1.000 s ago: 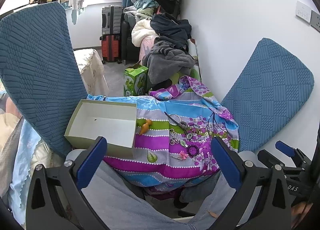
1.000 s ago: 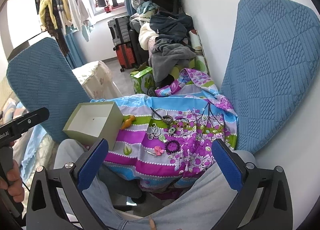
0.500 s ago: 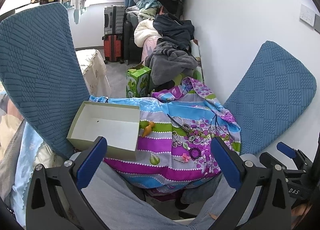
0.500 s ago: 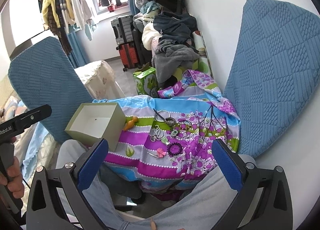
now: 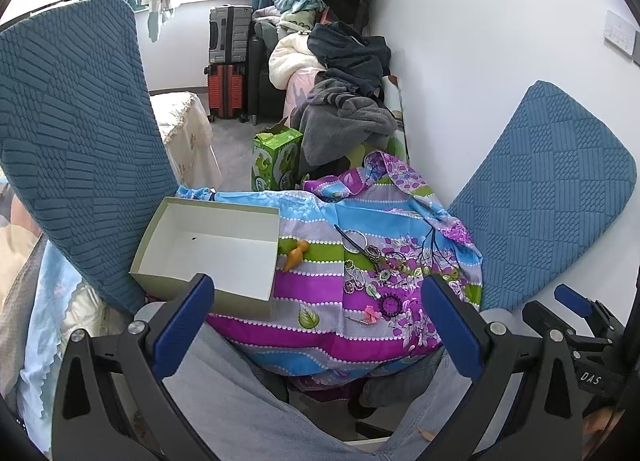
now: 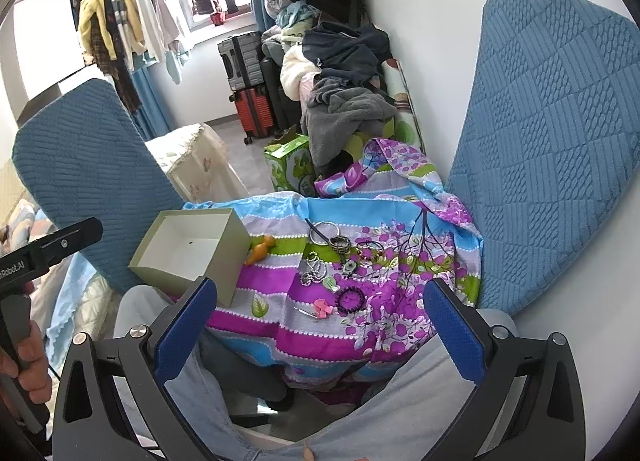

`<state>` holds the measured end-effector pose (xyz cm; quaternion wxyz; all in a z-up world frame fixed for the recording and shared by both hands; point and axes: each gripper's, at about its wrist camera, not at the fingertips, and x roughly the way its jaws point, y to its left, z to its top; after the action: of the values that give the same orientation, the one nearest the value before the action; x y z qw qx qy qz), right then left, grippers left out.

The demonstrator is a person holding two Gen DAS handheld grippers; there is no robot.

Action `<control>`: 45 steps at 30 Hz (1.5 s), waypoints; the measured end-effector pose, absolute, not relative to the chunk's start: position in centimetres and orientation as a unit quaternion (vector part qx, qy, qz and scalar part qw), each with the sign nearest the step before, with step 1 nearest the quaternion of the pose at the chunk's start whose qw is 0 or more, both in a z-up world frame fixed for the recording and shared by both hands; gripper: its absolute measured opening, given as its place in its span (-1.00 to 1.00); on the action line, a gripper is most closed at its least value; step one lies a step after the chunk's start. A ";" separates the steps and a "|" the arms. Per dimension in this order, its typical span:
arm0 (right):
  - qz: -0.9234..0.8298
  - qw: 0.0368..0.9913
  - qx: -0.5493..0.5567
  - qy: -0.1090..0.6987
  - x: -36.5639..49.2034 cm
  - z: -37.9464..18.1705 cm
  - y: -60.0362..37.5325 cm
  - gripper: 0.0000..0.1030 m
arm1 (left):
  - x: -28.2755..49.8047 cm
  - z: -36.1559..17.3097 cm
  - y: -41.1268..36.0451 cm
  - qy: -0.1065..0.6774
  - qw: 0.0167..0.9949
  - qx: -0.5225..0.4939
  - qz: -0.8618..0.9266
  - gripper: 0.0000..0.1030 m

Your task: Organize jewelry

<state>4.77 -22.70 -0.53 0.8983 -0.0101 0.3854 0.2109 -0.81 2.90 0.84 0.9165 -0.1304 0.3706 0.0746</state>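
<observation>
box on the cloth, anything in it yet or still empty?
Nearly empty. The open box shows a bare white floor apart from one tiny dark speck, too small to identify. The jewelry lies outside it on the cloth.

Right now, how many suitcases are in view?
2, stacked by the far wall under the window: a grey suitcase on top of a red suitcase. Clothes piles may hide more.

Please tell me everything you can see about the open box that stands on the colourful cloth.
The box is shallow, rectangular and lidless, seemingly of cardboard: pale olive outside, white inside. It holds nothing but one tiny dark speck. It rests flat on the left part of the striped cloth, beside the blue chair back. An orange trinket lies close to its right wall.
</observation>
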 end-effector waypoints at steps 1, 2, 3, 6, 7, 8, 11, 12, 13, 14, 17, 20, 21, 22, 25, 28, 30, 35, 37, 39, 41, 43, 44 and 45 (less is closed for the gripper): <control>0.215 0.897 -0.009 0.386 4.9 -0.6 -22.8 1.00 | -0.6 0.8 3.0 0.373 0.915 -0.133 0.075 0.99; 0.218 0.897 -0.007 0.385 5.0 -0.6 -22.7 1.00 | -0.6 0.6 2.8 0.373 0.915 -0.134 0.076 0.99; 0.219 0.897 -0.004 0.383 5.1 -0.6 -22.8 1.00 | -0.6 0.5 3.0 0.374 0.914 -0.135 0.077 0.99; 0.212 0.900 -0.005 0.381 5.3 -0.8 -23.1 1.00 | -0.7 0.0 2.8 0.376 0.913 -0.136 0.081 0.99; 0.212 0.900 -0.005 0.381 5.3 -1.0 -23.1 1.00 | -0.7 -0.1 2.9 0.376 0.913 -0.137 0.082 0.99; 0.212 0.900 -0.005 0.382 5.3 -1.1 -23.2 1.00 | -0.7 -0.3 2.8 0.377 0.913 -0.137 0.083 0.99; 0.212 0.898 -0.005 0.386 5.4 -1.7 -23.1 1.00 | -0.5 -0.8 2.7 0.378 0.912 -0.135 0.086 0.99; 0.212 0.897 -0.006 0.387 5.5 -1.8 -23.1 1.00 | -0.5 -1.0 2.7 0.379 0.911 -0.136 0.087 0.99; 0.211 0.898 -0.007 0.387 5.6 -2.0 -23.1 1.00 | -0.4 -1.1 2.7 0.379 0.911 -0.136 0.087 0.99; 0.210 0.898 -0.007 0.386 5.6 -2.2 -23.2 1.00 | -0.3 -1.3 2.4 0.379 0.911 -0.136 0.088 0.99; 0.202 0.901 -0.006 0.383 5.8 -2.7 -23.3 1.00 | 0.0 -1.7 2.2 0.381 0.910 -0.137 0.085 0.99; 0.200 0.903 -0.002 0.381 6.0 -3.2 -23.5 1.00 | 0.5 -2.3 1.9 0.383 0.910 -0.136 0.083 0.99; 0.203 0.902 0.000 0.381 6.0 -3.3 -23.5 1.00 | 0.7 -2.7 1.8 0.384 0.910 -0.137 0.080 0.99; 0.210 0.900 0.003 0.381 6.1 -3.6 -23.6 1.00 | 0.9 -3.0 1.7 0.384 0.910 -0.136 0.077 0.99; 0.216 0.897 0.004 0.386 6.4 -4.7 -23.6 0.97 | 1.6 -3.8 1.9 0.386 0.908 -0.141 0.083 0.99; 0.213 0.897 -0.003 0.387 6.6 -5.7 -23.4 0.76 | 2.1 -4.7 2.0 0.382 0.909 -0.146 0.083 0.99; 0.217 0.895 0.002 0.390 7.1 -6.5 -23.3 0.60 | 2.7 -5.2 1.9 0.381 0.909 -0.142 0.087 0.99; 0.224 0.893 0.022 0.389 8.8 -8.6 -23.4 0.52 | 4.3 -7.4 2.2 0.388 0.905 -0.148 0.090 0.99; 0.223 0.894 0.023 0.388 9.7 -9.8 -23.2 0.41 | 5.0 -8.3 2.4 0.387 0.905 -0.148 0.092 0.99; 0.221 0.891 0.022 0.396 10.7 -11.1 -22.8 0.26 | 5.6 -9.0 2.8 0.388 0.904 -0.154 0.095 0.99; 0.218 0.891 0.024 0.398 11.5 -11.9 -22.5 0.24 | 6.1 -9.7 3.2 0.390 0.902 -0.160 0.096 0.99; 0.218 0.890 0.019 0.399 12.2 -12.6 -22.0 0.18 | 6.7 -10.4 3.6 0.394 0.898 -0.166 0.100 0.99; 0.217 0.891 0.017 0.400 12.4 -12.9 -21.8 0.16 | 7.0 -10.7 3.8 0.395 0.897 -0.169 0.102 0.99; 0.215 0.890 0.016 0.403 12.9 -13.3 -21.7 0.13 | 7.4 -11.1 4.0 0.398 0.895 -0.171 0.104 0.99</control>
<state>12.91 -21.68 -13.35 0.8897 0.0157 0.4025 0.2151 7.40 4.05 -11.13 0.8952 -0.1714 0.3980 0.1037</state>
